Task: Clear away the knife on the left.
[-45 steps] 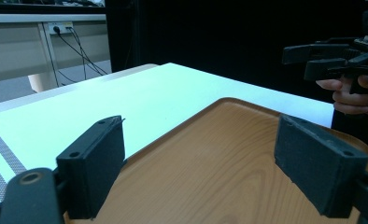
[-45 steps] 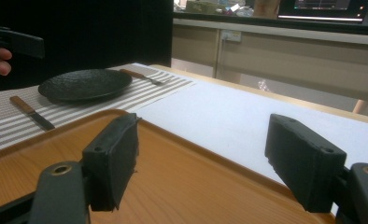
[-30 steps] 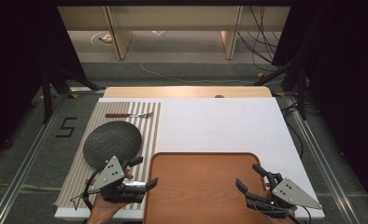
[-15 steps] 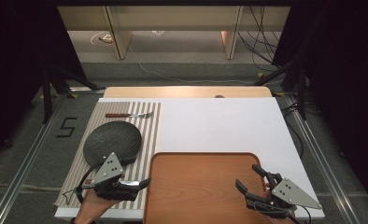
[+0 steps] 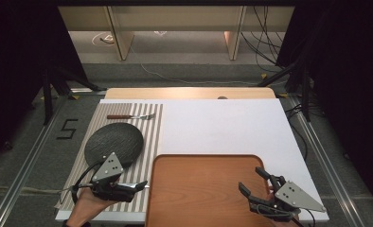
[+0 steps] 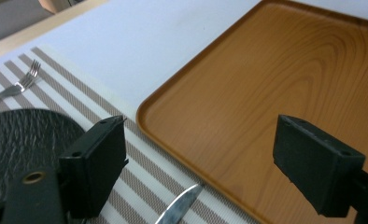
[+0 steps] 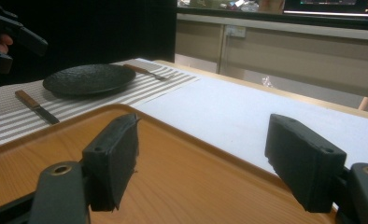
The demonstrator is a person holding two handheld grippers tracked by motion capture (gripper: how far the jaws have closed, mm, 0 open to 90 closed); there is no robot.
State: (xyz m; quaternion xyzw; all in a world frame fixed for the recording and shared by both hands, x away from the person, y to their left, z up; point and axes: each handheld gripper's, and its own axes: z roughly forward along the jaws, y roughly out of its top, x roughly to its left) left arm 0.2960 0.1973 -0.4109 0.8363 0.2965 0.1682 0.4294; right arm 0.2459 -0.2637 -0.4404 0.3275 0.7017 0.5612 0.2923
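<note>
Left gripper (image 5: 139,185) backed off knife (image 6: 178,206), jaws apart | knife now on placemat (image 5: 149,137) | my right gripper (image 5: 253,182) open, idle over tray (image 5: 199,189).

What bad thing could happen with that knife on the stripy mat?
The left gripper hangs open above the knife, whose blade tip lies close to the tray edge. Coming down crooked, a jaw might push the knife against the tray rim instead of catching it.

The knife lies flat on the mat, so the jaws may slide over it or drag the mat along.

The plate sits close beside the left gripper; a wide swing could bump it.
</note>
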